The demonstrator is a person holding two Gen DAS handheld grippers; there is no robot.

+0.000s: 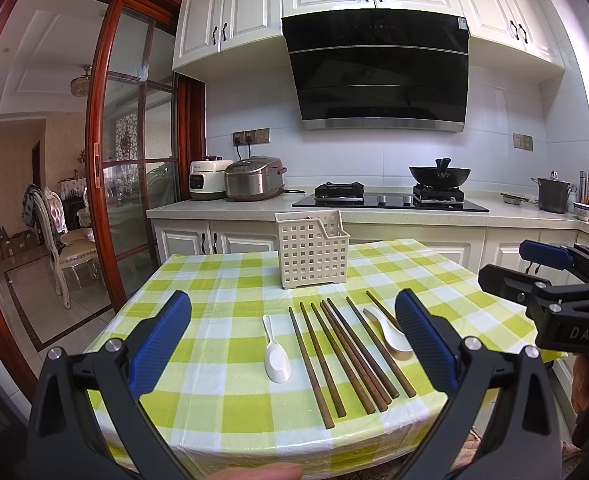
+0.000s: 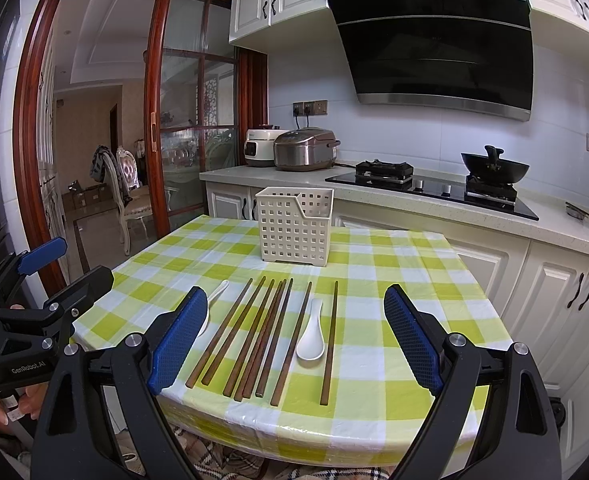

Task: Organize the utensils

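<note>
We held both grippers above near edge of checked table (image 1: pixel 222 392), nothing gripped. Left gripper (image 1: pixel 294 328) gaped wide; right gripper (image 2: pixel 296 336) gaped wide too. Brown chopsticks (image 1: pixel 346 356) lay loose, side by side, on cloth. One white spoon (image 1: pixel 276 356) lay left of them; second spoon (image 2: pixel 311 338) lay among rightmost sticks. Cream slotted basket (image 1: pixel 312 252) stood upright behind them, well apart, at table's far side.
</note>
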